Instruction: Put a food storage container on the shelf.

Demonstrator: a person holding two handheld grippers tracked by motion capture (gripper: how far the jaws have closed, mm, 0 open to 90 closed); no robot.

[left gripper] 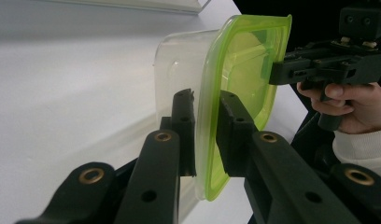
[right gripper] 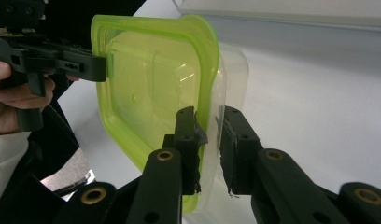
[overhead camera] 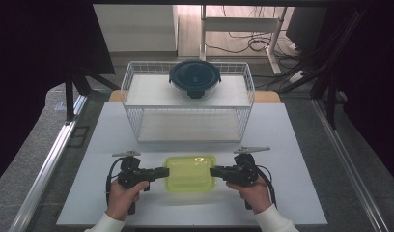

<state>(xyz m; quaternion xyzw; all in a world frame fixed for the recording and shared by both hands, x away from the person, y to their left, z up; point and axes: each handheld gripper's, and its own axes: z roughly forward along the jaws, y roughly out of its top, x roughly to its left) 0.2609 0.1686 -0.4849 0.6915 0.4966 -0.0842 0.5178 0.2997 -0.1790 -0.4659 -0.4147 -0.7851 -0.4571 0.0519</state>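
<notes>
A person stands at the near edge of the desk [overhead camera: 291, 145] with a gripper in each hand, and between them hangs a clear container with a lime-green lid [overhead camera: 190, 173]. The left gripper [overhead camera: 159, 172] is clamped on the lid's left rim; its own view shows the two black jaws squeezed onto the green edge. The right gripper [overhead camera: 215, 171] pinches the opposite rim the same way, jaws pressed on the lid edge and the clear wall under it. The container's long axis runs left to right, straight from one gripper to the other, so each hand carries one short end and neither is closer than the other.

It sits just above the near middle of the desk, lid up and level as far as I can judge. Dead ahead, toward the far edge, stands a white wire rack [overhead camera: 188, 104] with a dark round lidded container [overhead camera: 194, 77] on its upper shelf. My guess is both hands must travel forward together, keeping that long axis square to the rack.
</notes>
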